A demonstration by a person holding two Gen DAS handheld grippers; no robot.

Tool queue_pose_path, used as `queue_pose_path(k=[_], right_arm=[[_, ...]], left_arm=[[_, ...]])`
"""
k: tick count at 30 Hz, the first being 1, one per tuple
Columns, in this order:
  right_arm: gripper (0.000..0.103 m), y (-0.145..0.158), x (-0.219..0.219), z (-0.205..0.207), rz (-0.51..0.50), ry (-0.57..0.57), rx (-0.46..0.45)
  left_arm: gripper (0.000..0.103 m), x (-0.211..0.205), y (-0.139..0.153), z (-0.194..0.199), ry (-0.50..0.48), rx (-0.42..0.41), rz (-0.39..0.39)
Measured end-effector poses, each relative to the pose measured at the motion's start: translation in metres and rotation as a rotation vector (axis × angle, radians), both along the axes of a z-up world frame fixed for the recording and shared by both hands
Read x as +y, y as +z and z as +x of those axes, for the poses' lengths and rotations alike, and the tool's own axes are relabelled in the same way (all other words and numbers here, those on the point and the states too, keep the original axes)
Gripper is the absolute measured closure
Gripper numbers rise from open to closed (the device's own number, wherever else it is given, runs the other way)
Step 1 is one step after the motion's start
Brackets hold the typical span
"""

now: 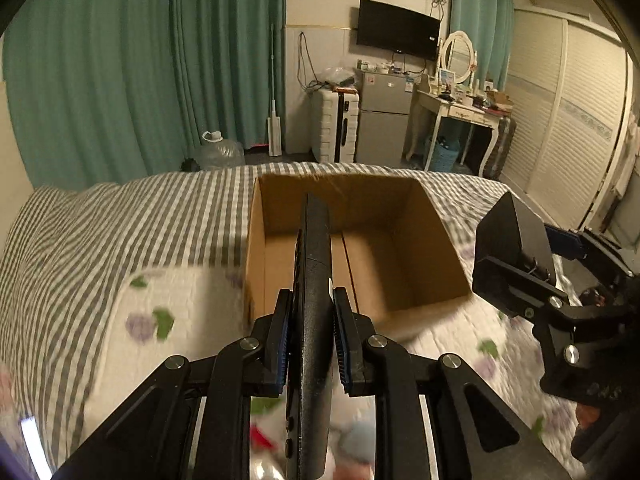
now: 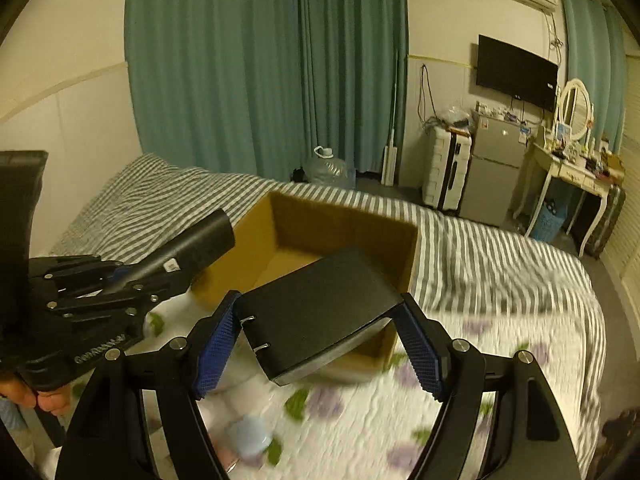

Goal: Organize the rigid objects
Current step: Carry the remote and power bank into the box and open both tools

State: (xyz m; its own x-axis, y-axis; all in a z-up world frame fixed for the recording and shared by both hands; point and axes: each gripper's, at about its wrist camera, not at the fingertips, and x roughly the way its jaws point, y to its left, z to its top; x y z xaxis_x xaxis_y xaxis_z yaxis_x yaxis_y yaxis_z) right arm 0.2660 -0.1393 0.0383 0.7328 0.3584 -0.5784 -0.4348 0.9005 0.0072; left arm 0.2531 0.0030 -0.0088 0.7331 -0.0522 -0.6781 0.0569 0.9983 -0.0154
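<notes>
An open brown cardboard box (image 1: pixel 400 240) stands on the bed; it also shows in the right wrist view (image 2: pixel 288 232). My left gripper (image 1: pixel 311 336) is shut on a long flat black remote-like device (image 1: pixel 314 264), held on edge above the box's near wall. It shows from the side in the right wrist view (image 2: pixel 188 250). My right gripper (image 2: pixel 320 340) is shut on a black rectangular box (image 2: pixel 316 312), held above the cardboard box's near right corner. It also shows at the right of the left wrist view (image 1: pixel 514 248).
The bed has a grey striped sheet (image 1: pixel 120 224) and a white floral quilt (image 2: pixel 500 380). Small blurred objects (image 2: pixel 248 436) lie on the quilt below the grippers. Beyond the bed stand a water jug (image 1: pixel 220 152), suitcase (image 1: pixel 336 124), fridge (image 1: pixel 384 120) and dressing table (image 1: pixel 460 112).
</notes>
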Motion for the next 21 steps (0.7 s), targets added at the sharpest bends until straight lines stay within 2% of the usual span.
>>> queue_pose_path(k=[6,11,15,17,20,21], right_arm=[[0.027,-0.017,0.005,0.063,-0.034,-0.001,0.001],[0.027,-0.037,-0.003,0.088,-0.018,-0.002,0.031],[0.027,-0.047,-0.002,0.092,-0.033,0.000,0.050],[0.027,-0.047,-0.002,0.090,-0.040,0.004,0.048],[0.027,-0.045,-0.002,0.090,-0.033,0.004,0.050],[0.027,-0.045,-0.002,0.090,-0.031,0.005,0.051]], left_arm=[[0.084,-0.006,-0.032,0.060,-0.011,0.019,0.024],[0.084,-0.009,-0.059,0.081,-0.044,0.041,0.037],[0.083,-0.009,-0.067,0.086,-0.038,0.047,0.029],[0.078,-0.006,-0.068,0.084,-0.029,0.046,0.009],[0.034,-0.004,-0.064,0.078,-0.018,0.050,0.001],[0.035,-0.003,-0.061,0.073,-0.016,0.038,-0.002]])
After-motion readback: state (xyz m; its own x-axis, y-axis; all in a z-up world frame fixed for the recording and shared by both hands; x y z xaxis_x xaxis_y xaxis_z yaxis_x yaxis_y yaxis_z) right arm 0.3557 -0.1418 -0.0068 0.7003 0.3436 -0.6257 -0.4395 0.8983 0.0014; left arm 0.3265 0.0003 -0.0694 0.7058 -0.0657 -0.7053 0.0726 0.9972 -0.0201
